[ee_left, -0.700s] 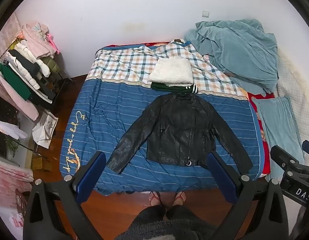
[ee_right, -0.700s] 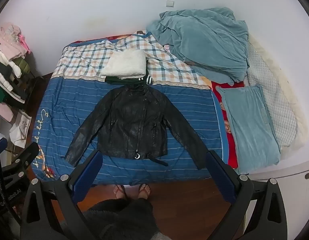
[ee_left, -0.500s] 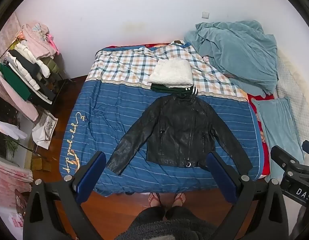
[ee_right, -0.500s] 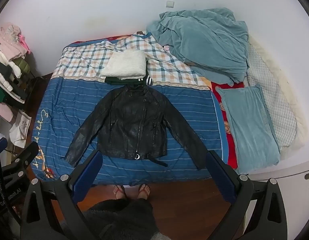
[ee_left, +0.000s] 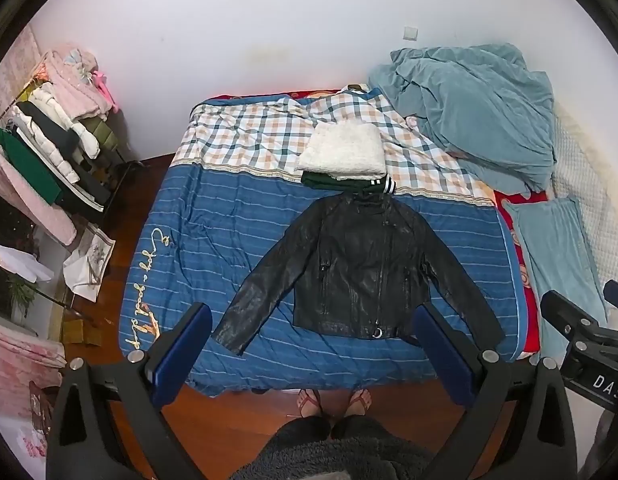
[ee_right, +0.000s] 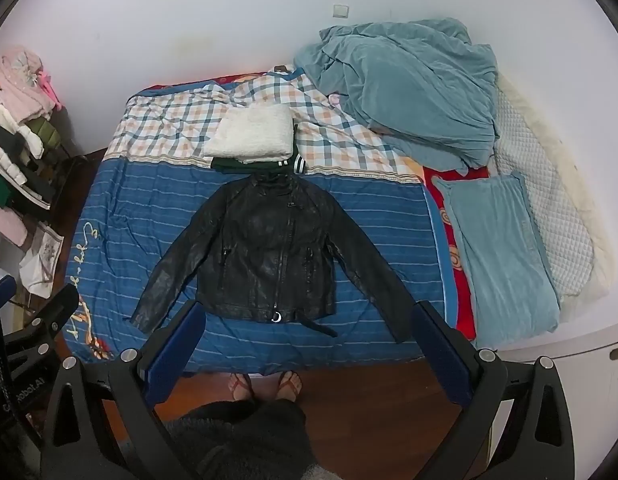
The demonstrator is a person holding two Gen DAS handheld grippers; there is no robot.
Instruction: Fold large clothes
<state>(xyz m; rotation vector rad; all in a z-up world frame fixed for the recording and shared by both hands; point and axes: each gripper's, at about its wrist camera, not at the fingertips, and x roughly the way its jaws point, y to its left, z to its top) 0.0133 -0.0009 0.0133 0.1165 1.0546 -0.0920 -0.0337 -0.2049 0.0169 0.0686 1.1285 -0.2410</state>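
A black leather jacket point(ee_left: 361, 272) lies flat and face up on the blue striped bed cover point(ee_left: 213, 240), sleeves spread, collar away from me. It also shows in the right wrist view point(ee_right: 269, 252). My left gripper point(ee_left: 313, 320) is open and empty, held high above the near edge of the bed. My right gripper point(ee_right: 309, 320) is open and empty at the same height, to the right of the left one. Neither touches the jacket.
A folded white fleece point(ee_left: 343, 152) on a folded dark green garment point(ee_left: 329, 182) lies just beyond the collar. A teal blanket heap point(ee_left: 473, 108) and teal pillow point(ee_left: 557, 248) lie right. A clothes rack point(ee_left: 41, 148) stands left. My feet point(ee_left: 333, 402) are on the wood floor.
Both grippers have risen and drawn back slightly, so the bed and jacket sit a little higher and smaller in both views. The jacket has not moved.
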